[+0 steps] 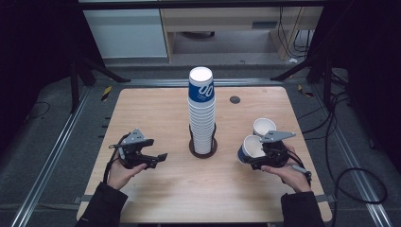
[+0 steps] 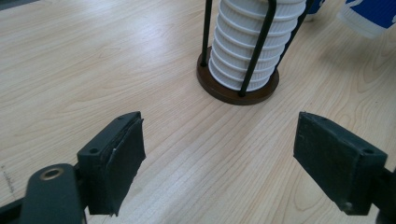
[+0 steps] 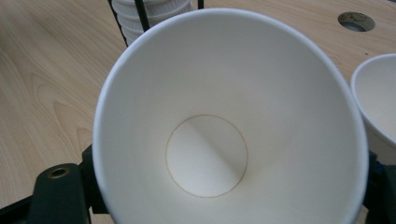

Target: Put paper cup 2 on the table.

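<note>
Right gripper (image 1: 257, 158) jaws clamp paper cup (image 1: 250, 147), tilted, mouth toward camera, beside second cup (image 1: 263, 126) on table (image 1: 156, 109). Left gripper (image 1: 153, 157) jaws wide, empty, facing cup stack (image 1: 202, 113) in holder (image 1: 203, 150), likely ready to steady it.

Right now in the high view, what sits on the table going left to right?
left gripper → stack of cups in its holder → tilted cup held by the right gripper. A second cup stands just behind it.

centre: cup stack (image 1: 202, 111) in rack blocks | right: standing cup (image 1: 264, 126) | left tabletop (image 1: 142, 113): open
</note>
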`<state>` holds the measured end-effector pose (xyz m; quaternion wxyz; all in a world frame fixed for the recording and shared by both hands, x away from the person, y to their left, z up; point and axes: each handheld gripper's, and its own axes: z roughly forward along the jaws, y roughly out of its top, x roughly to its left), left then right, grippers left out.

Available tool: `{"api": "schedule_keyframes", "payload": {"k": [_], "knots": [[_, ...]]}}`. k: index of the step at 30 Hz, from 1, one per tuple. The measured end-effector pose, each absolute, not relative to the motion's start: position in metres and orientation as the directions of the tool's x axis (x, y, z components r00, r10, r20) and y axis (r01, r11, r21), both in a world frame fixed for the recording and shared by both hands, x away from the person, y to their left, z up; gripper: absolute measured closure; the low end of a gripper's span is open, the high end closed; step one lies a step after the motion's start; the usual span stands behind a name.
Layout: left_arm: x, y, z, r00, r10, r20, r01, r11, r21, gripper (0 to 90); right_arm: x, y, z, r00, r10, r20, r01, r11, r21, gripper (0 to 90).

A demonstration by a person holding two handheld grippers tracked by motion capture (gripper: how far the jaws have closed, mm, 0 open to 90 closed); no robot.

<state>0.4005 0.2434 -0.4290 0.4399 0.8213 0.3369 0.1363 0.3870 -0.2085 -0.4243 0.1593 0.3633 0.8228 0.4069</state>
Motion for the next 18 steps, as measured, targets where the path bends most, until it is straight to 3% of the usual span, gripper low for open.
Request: {"api": "schedule_keyframes", "payload": {"k": [18], "knots": [[0.399,0.252,-0.423,0.71,0.701,-0.07,0.432,-0.353,0.83,15.9,0.382,-0.228,-0.423,-0.609,0.793,0.016,0.561,0.416,0.716,19.6]]}}
